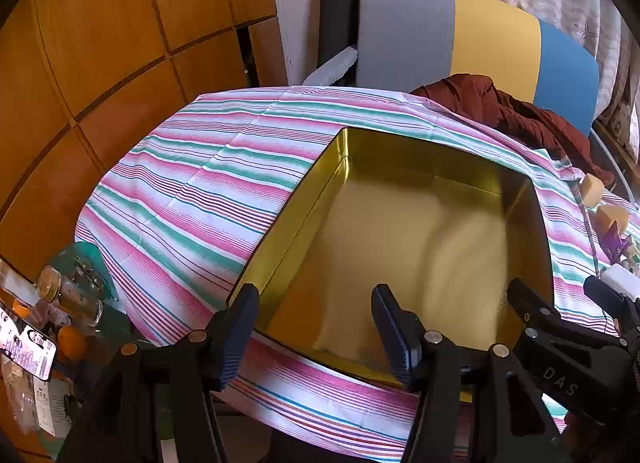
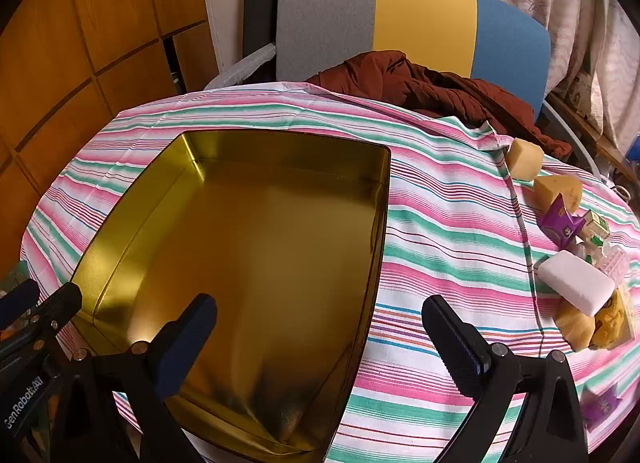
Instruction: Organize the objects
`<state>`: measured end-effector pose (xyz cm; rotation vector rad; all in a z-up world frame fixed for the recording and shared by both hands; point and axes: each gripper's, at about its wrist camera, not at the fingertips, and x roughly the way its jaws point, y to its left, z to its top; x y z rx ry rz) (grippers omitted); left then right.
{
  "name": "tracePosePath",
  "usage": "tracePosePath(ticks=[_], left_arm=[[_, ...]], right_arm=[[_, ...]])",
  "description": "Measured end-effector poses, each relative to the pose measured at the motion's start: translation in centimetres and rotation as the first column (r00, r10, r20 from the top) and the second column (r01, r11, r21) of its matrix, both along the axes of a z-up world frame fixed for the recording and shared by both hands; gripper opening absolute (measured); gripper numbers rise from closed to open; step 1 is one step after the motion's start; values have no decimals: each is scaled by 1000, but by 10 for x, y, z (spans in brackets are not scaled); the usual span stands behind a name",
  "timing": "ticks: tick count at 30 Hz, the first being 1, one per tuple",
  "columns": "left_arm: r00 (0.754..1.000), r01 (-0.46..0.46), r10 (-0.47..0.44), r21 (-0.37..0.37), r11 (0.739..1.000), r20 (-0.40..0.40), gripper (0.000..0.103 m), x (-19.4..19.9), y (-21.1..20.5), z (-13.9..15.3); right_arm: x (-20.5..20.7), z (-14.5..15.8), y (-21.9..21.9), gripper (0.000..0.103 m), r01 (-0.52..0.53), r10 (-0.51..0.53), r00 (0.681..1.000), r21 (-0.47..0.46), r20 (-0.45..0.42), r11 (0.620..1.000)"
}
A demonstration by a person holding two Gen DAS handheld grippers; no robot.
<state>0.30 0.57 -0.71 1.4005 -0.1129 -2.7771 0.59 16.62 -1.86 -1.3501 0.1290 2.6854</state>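
- Left wrist view, nearest: the left gripper [image 1: 316, 327] holds its blue-padded jaws partly apart, nothing between them, straddling the near-left corner of the shallow rectangular gold metal tin [image 1: 516, 223]. Beside it, the right gripper's [image 1: 560, 295] arm reads "DAS".
- Right wrist view, nearest: the right gripper [image 2: 320, 323] stands with jaws wide and empty, one finger over the tin [image 2: 124, 203], the other over the pink-and-green striped cloth [image 2: 440, 223]. "GenRobot.AI" shows on the left gripper's arm.
- Middle distance, right: the objects to organize lie well apart from the empty tin: a white rectangular foam block [image 2: 576, 283], yellow sponge pieces [image 2: 524, 159] and a purple printed carton [image 2: 560, 223], its print unreadable.
- Risk, as judged: a finger catching the tin's rim could drag it; blocks near the cloth's edge might be knocked off.
- Farthest: a grey, yellow and blue chair back [image 2: 424, 19].
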Motion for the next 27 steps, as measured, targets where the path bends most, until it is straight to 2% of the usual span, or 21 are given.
tracePosePath(ticks=[27], left_arm=[[1000, -5, 5, -10, 1000, 9, 59, 2, 3, -1]], right_arm=[[1, 1, 0, 103, -9, 9, 1000, -1, 1, 1000]])
